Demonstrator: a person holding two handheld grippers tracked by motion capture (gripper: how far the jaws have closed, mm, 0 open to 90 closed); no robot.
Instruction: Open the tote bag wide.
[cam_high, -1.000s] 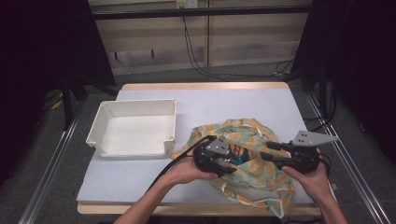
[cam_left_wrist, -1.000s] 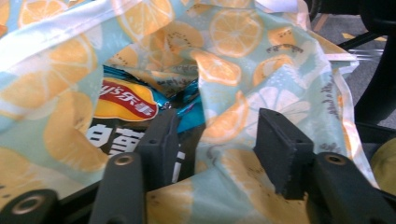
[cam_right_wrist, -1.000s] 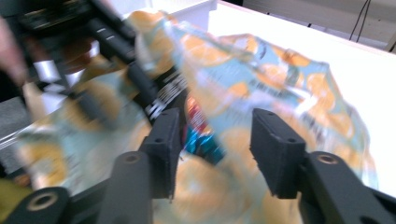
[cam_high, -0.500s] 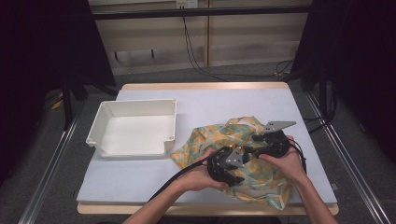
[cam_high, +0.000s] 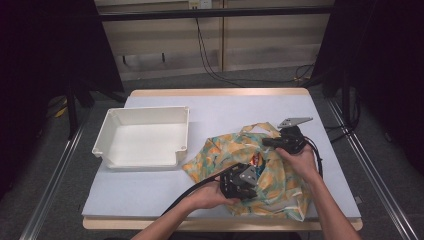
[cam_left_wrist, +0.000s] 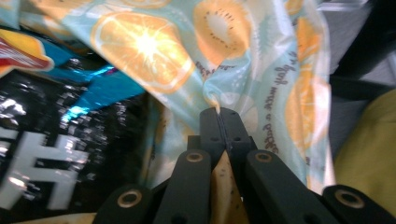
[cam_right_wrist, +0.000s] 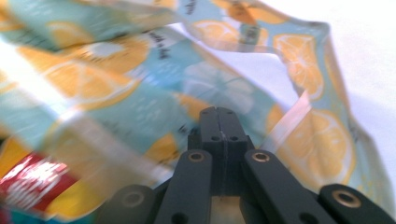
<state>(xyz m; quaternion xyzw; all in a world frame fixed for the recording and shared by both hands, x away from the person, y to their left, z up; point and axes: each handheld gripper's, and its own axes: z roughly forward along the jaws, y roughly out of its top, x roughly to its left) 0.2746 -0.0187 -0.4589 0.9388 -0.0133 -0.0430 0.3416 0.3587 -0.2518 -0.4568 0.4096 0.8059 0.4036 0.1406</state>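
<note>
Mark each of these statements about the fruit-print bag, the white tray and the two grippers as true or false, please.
1. The left gripper has its jaws closed on the thin fabric of the pale blue bag printed with orange slices. True.
2. The white rectangular plastic tray holds a snack packet. False: the tray is empty; a shiny black and blue snack packet lies inside the bag.
3. The right gripper stands with its jaws wide open. False: its jaws are shut together at the bag's fabric.
4. The bag lies on the table to the right of the tray in the high view. True.
5. The bag is folded flat and closed. False: it is crumpled and its mouth gapes.
</note>
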